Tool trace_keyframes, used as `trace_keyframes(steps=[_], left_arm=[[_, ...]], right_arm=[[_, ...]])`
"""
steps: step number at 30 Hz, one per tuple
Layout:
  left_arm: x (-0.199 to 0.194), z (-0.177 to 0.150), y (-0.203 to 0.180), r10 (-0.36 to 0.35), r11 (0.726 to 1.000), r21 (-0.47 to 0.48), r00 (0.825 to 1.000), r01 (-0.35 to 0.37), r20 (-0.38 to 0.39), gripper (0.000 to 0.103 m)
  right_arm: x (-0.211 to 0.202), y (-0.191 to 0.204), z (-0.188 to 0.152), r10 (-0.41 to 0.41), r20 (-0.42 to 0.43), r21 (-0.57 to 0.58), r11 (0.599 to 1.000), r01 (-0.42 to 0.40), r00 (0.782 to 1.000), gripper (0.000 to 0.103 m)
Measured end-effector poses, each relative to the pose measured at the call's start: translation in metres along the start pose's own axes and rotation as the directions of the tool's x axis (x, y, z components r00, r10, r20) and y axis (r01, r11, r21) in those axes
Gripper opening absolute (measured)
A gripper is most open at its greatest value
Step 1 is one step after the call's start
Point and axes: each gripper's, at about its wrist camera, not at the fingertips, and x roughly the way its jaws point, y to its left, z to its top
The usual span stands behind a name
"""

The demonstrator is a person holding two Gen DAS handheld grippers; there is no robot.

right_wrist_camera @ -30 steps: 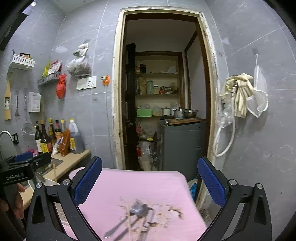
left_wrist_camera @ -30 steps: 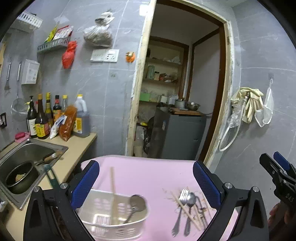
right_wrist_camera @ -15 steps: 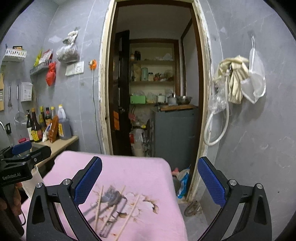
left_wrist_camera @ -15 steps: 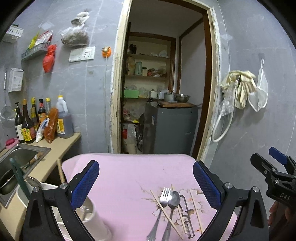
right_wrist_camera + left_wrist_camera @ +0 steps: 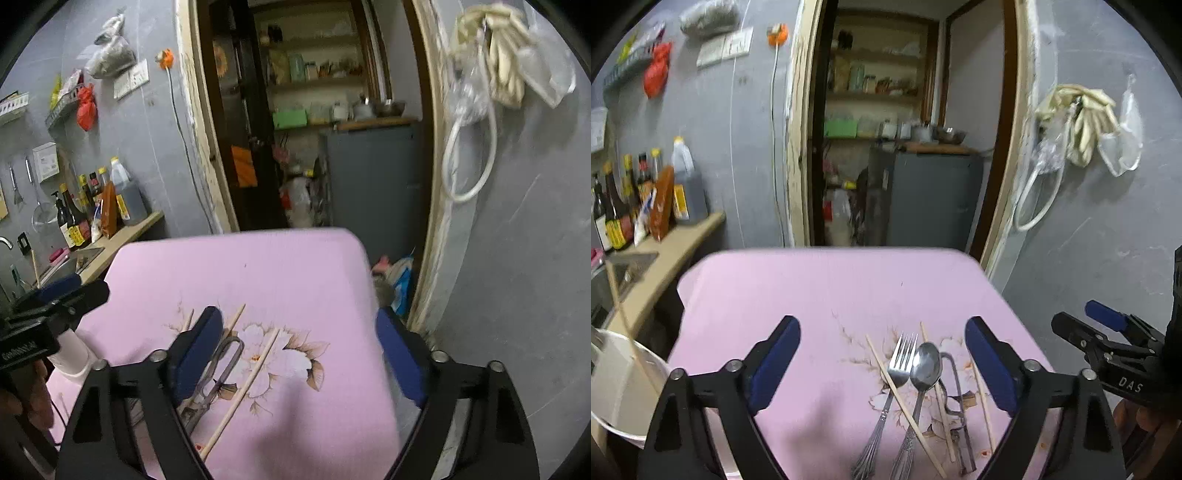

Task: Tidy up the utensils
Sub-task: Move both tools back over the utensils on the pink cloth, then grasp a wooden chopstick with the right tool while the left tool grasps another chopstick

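Observation:
A metal fork (image 5: 892,384), a metal spoon (image 5: 921,380), a metal peeler (image 5: 955,402) and several wooden chopsticks (image 5: 905,402) lie together on the pink flowered tablecloth (image 5: 820,291). My left gripper (image 5: 882,354) is open and empty, just above and behind this pile. The white utensil basket (image 5: 617,387) stands at the table's left edge with a chopstick in it. My right gripper (image 5: 299,343) is open and empty over the cloth; the peeler (image 5: 218,369) and a chopstick (image 5: 247,387) lie by its left finger.
A counter with a sink (image 5: 631,262) and sauce bottles (image 5: 646,203) runs along the left wall. An open doorway (image 5: 897,147) with a grey cabinet is behind the table. Rubber gloves and a hose (image 5: 1078,122) hang on the right wall.
Both grippers have swung right and dropped toward the table. The basket has slid to the left edge of the left view, and the utensil pile now lies between the left fingers.

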Motion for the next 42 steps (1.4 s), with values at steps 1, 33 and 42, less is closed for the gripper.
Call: trace_keyframes(steps=[1,33,42], left_arm=[[0.006,-0.002,0.000,0.002,1.000,-0.008,1.000,-0.002,-0.015,0.084],[0.142,-0.017,0.020,-0.063,0.996,-0.089,0.909,0.028,-0.413,0.015],[0.151,-0.010,0.012,-0.023,0.999,-0.041,0.877,0.004,-0.479,0.005]], right_arm=[[0.009,-0.001,-0.001,0.007,-0.017,0.006,1.000,-0.007,1.000,0.068],[0.123,0.053,-0.045,-0.032,-0.342,-0.127,0.992,-0.013,0.939,0.027],[0.126,0.050,-0.029,-0.049,-0.394,-0.044,0.998,0.035,0.918,0.007]])
